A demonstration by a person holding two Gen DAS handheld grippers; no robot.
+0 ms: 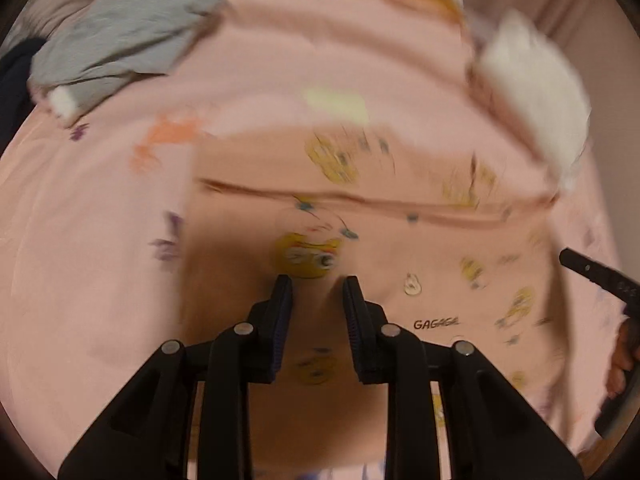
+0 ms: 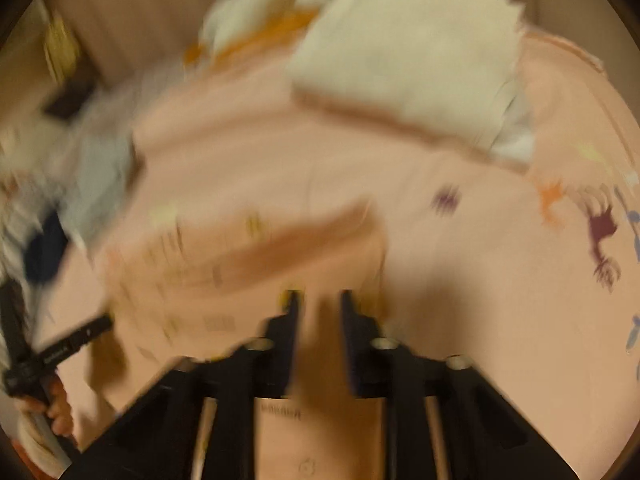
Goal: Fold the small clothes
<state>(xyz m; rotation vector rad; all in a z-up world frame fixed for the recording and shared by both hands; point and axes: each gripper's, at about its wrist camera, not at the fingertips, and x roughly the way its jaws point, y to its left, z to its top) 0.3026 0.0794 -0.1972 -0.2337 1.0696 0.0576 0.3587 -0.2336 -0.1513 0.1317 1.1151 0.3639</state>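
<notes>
blurred: right-wrist view throughout, white stack (image 2: pixel 404 60) edges smeared | cut off: grey cloth (image 1: pixel 120 28) at left rim, dark cloth (image 1: pixel 14 88) mostly out of frame | hidden: hand (image 1: pixel 620 364) behind gripper handle | unreadable: garment (image 1: pixel 360 272) prints, far ones

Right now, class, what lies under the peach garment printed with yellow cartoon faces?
Under the peach printed garment lies the pink patterned bedsheet, showing on every side. What the sheet looks like beneath the garment is covered.

a pale pink bedsheet (image 1: pixel 100 264) printed with small purple and orange figures covers the whole work surface. beyond its far edge hangs a beige, vertically ribbed curtain or wall (image 2: pixel 152 8). warm indoor light falls from above, casting soft brown shadows on the near sheet. both views are motion-blurred.
</notes>
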